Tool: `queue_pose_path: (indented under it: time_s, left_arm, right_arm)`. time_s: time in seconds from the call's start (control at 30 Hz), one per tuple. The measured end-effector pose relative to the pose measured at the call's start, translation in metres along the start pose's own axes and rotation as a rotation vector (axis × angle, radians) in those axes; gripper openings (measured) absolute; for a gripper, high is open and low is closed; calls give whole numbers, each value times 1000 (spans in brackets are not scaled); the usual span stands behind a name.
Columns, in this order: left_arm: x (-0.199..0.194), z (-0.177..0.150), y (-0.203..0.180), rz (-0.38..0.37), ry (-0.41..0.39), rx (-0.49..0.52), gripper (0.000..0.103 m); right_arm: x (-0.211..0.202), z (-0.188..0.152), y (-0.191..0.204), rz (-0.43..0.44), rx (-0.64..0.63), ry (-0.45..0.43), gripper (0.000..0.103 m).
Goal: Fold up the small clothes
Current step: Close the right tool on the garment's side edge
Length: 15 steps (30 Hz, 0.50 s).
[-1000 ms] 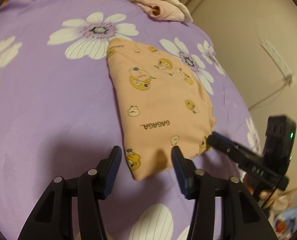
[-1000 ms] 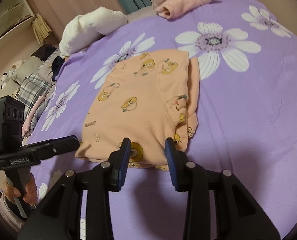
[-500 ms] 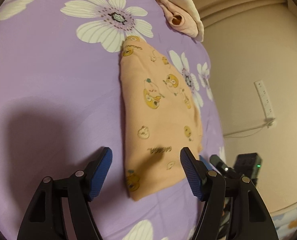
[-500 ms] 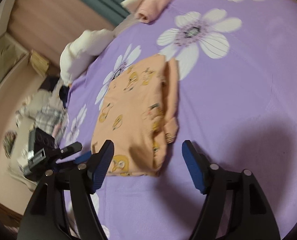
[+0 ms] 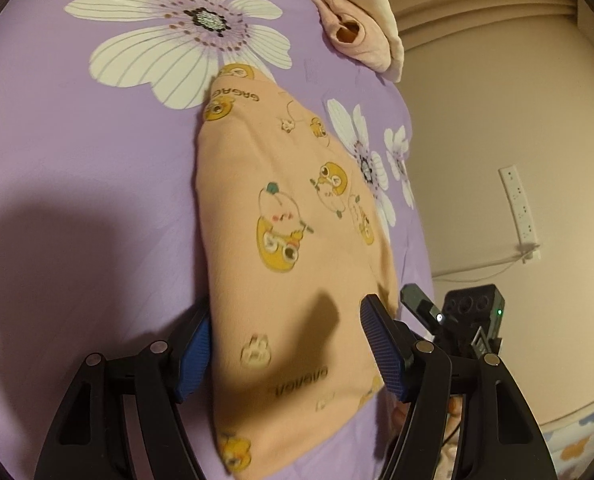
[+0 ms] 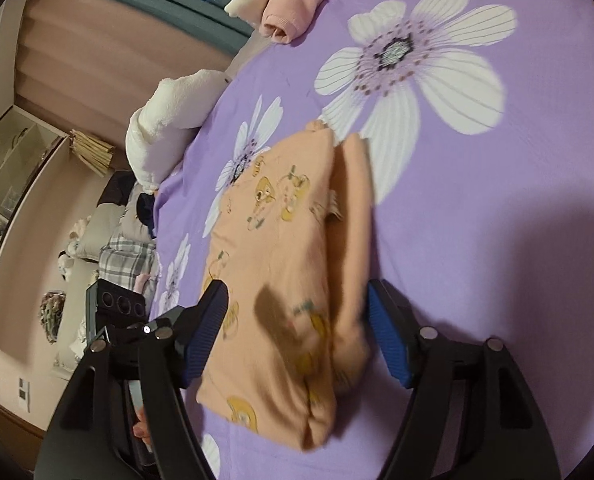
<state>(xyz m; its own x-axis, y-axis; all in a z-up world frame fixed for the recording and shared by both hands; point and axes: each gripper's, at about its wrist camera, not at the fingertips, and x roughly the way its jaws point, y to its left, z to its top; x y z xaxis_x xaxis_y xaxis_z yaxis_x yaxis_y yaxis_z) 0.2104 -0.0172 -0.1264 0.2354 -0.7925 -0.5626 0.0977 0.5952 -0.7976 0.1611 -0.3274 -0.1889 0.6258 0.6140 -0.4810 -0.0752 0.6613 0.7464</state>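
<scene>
A folded peach garment (image 5: 289, 216) printed with yellow cartoon chicks lies on the purple flowered bedsheet (image 5: 77, 184). My left gripper (image 5: 287, 312) is open and straddles the garment's near end: the left pad (image 5: 193, 352) sits at the cloth's edge, partly covered by it, and the right pad (image 5: 381, 348) hovers over it. My right gripper (image 6: 297, 286) is open too and straddles the opposite end of the garment (image 6: 281, 272), one pad on each side. Each gripper shows in the other's view: the right one (image 5: 461, 320), the left one (image 6: 121, 312).
Folded pink and cream clothes (image 5: 357, 32) lie at the sheet's far edge (image 6: 293, 4). A white plush roll (image 6: 165, 132) and a heap of pillows and checked cloth (image 6: 125, 248) lie beyond the left side. A socket strip (image 5: 519, 208) hangs on the wall.
Both grippers opened wider, rolled and moved in over the garment. Its ends, which lay ahead of the fingertips, now lie between the fingers.
</scene>
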Motion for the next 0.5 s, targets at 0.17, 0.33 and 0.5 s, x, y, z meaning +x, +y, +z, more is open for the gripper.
queue_pose_path:
  time_s: [0.17,0.33,0.5]
  left_arm:
    - [6,4,-5,22,1,29,69]
    - [14,6,-12,55,-10,65,69]
    - [17,4,-15,94,-28,82,69]
  right_arm:
    - [16,11,2,10,-5,17,64]
    - [28,15,4,-18,-34,19,49]
    - [29,15,1,-19,-34,7,41]
